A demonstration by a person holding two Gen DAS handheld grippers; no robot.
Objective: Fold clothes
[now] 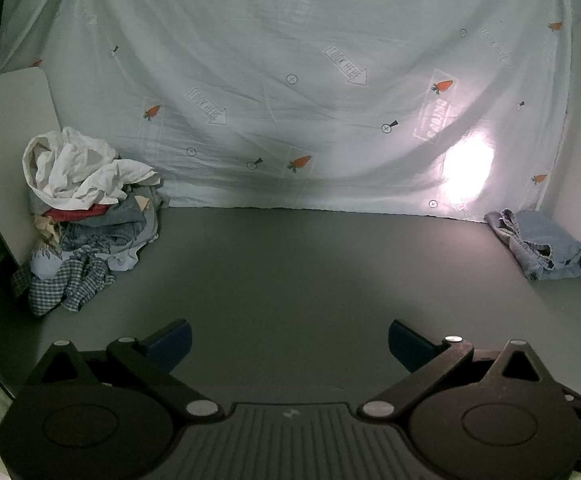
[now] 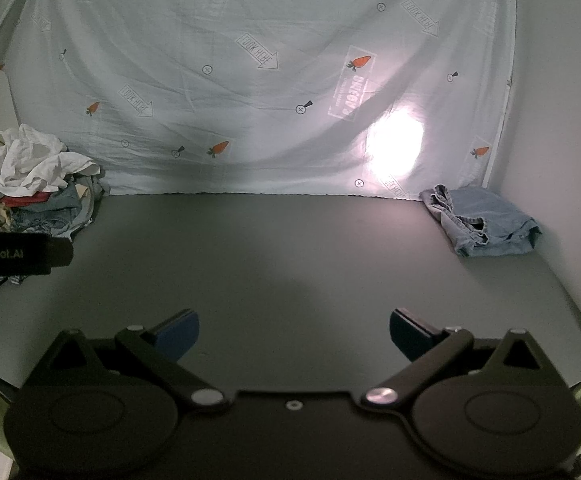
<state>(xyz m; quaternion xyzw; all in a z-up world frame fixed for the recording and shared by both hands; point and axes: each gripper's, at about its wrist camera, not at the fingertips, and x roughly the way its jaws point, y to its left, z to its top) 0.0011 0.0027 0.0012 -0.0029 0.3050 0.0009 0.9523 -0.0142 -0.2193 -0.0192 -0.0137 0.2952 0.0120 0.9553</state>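
A heap of unfolded clothes (image 1: 86,216) lies at the back left of the grey table (image 1: 290,272), with a white garment on top and a blue checked one at the front. The same heap (image 2: 38,192) shows in the right wrist view. A folded pale denim garment (image 1: 538,246) (image 2: 482,220) rests at the back right corner. My left gripper (image 1: 290,344) hovers open over the bare near part of the table, nothing between its blue pads. My right gripper (image 2: 294,334) is open as well, with nothing held. Both stand well short of either garment.
A pale sheet (image 1: 290,80) printed with carrots hangs behind the table, with a bright light spot (image 1: 468,168) low on its right. A grey board (image 1: 6,128) leans behind the heap. A white wall (image 2: 562,120) closes the right side. The left gripper's black body (image 2: 18,256) pokes in at the left.
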